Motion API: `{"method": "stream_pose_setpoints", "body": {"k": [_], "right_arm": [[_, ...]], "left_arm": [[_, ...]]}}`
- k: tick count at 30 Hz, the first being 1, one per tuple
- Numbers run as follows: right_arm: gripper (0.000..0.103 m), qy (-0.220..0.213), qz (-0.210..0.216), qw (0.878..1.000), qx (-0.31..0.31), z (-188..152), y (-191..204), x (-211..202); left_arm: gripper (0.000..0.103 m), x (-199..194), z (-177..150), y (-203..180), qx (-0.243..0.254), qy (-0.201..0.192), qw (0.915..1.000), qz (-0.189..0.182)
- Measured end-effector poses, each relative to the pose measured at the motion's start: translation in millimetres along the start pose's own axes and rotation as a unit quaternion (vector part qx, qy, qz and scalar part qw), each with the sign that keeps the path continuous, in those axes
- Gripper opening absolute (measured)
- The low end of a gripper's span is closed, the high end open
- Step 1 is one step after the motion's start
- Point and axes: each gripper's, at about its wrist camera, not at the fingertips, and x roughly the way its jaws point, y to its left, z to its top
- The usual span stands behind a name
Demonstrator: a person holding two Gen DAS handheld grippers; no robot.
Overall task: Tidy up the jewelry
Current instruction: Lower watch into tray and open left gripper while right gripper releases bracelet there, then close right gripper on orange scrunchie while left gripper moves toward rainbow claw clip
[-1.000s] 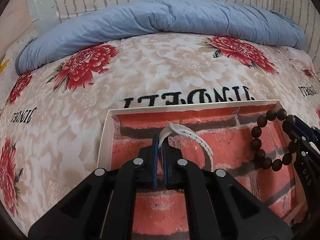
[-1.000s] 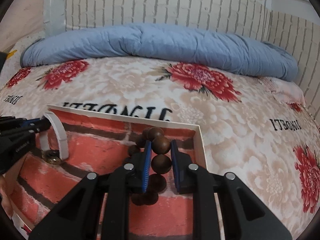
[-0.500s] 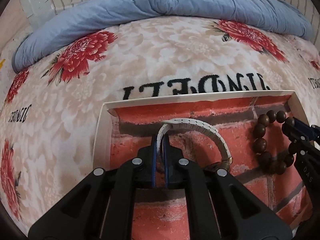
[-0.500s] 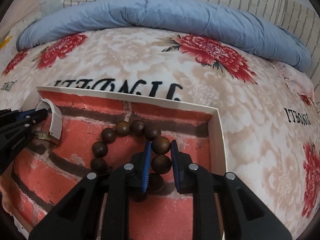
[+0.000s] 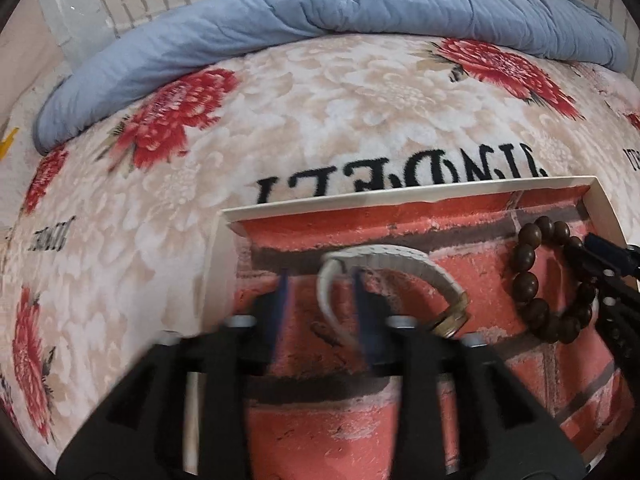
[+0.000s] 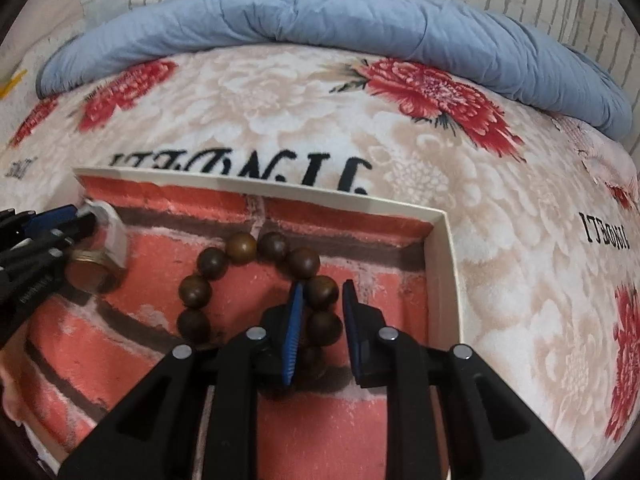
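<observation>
Spread apart now, the left gripper (image 5: 320, 300) has just been opening, its blue pads blurred on either side of the white watch (image 5: 390, 276); the strap end stands between the jaws with neither pad clearly pressing on it. That watch lies inside the shallow box (image 5: 400, 196), its band arching from the jaws away to the right and curling down to the round case, so its long axis runs across the box. Bare brick-printed lining shows to the left of the band up to the white wall. At the right edge the bead bracelet (image 5: 528, 280) sits near the box's far right corner.

From the right wrist, the right gripper (image 6: 320, 320) is closed on the bead bracelet (image 6: 240, 246), pads on either side of one bead of the ring. The loop lies flat, spreading left and away from the jaws. The box wall (image 6: 440, 264) stands just right of the jaws. The floral blanket (image 6: 280, 120) stretches open beyond the rim.
</observation>
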Motion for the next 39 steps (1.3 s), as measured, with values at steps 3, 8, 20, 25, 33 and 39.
{"method": "stream_pose_setpoints", "body": {"k": [3, 8, 20, 25, 33, 39], "right_arm": [[0.04, -0.02, 0.012, 1.0, 0.003, -4.2, -4.3, -20.3], [0.056, -0.067, 0.007, 0.998, 0.002, -22.6, -11.6, -63.4], [0.092, -0.201, -0.035, 0.979, -0.004, -105.7, -21.0, -199.4], [0.092, -0.223, -0.033, 0.974, 0.018, -143.5, -26.8, -237.5], [0.093, -0.237, -0.032, 0.971, 0.024, -204.5, -26.9, -269.6], [0.093, -0.243, -0.026, 0.969, 0.03, -245.6, -21.5, -276.9]], "left_arm": [[0.065, -16.0, -4.4, -0.8, 0.005, -0.02, 0.9998, -0.005], [0.082, -49.9, -19.5, -3.6, 0.007, -0.053, 0.9983, -0.02], [0.098, -181.4, -103.3, 16.3, -0.009, -0.18, 0.9835, -0.019], [0.098, -217.4, -142.4, 32.1, -0.033, -0.194, 0.98, -0.027], [0.098, -249.4, -213.7, 39.4, -0.048, -0.21, 0.9761, -0.027], [0.098, -258.8, -260.7, 40.4, -0.073, -0.215, 0.9734, -0.029]]}}
